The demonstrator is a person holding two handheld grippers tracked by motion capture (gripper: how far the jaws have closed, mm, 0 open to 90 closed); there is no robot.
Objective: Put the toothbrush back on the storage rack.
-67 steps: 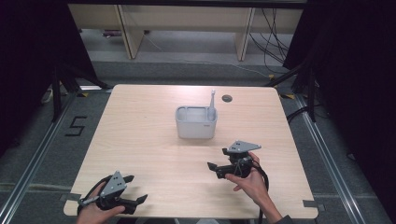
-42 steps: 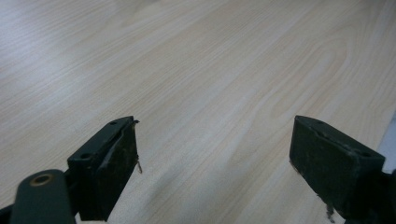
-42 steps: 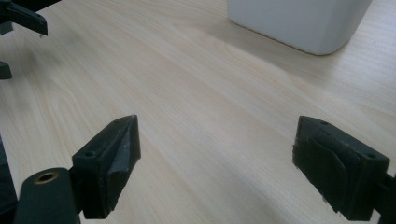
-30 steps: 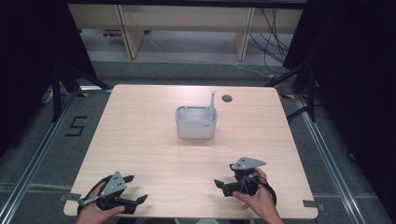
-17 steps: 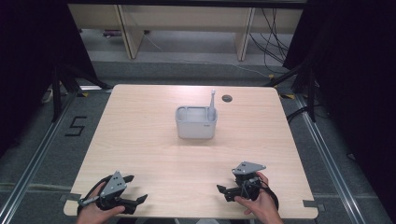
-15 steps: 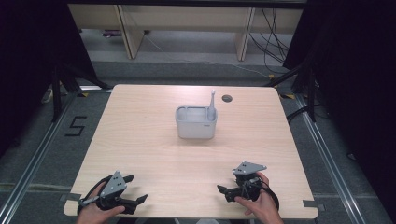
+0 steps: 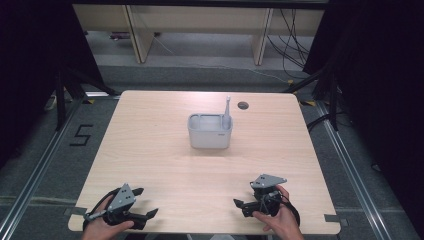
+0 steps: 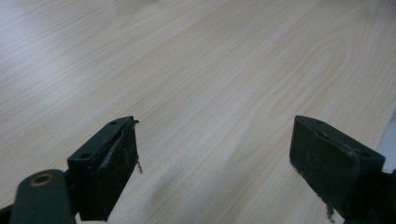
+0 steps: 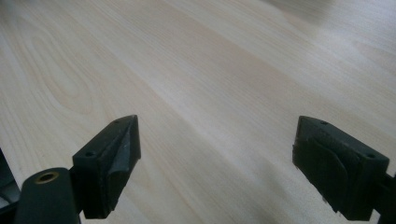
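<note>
A light grey rectangular tub point(image 7: 210, 131) stands at the middle of the wooden table point(image 7: 150, 150), with a grey toothbrush-like stick point(image 7: 227, 111) standing upright in its right end. My left gripper point(image 7: 146, 203) rests at the near left edge, held by a hand, its jaws wide apart and pointing right. In the left gripper view, the left gripper point(image 8: 215, 163) has nothing but bare wood between its fingers. My right gripper point(image 7: 241, 206) lies at the near right edge, open, pointing left. The right gripper view has the right gripper point(image 9: 217, 163) open over bare tabletop.
A small dark round hole point(image 7: 243, 105) sits in the table behind the tub. Black drapes flank both sides. Beyond the far edge stand shelf legs and cables point(image 7: 295, 35) on a grey floor. A "5" is marked on the floor point(image 7: 80, 135) at left.
My right gripper has drawn back from mid-table toward the near right edge and settled low. The left gripper has stayed put.
</note>
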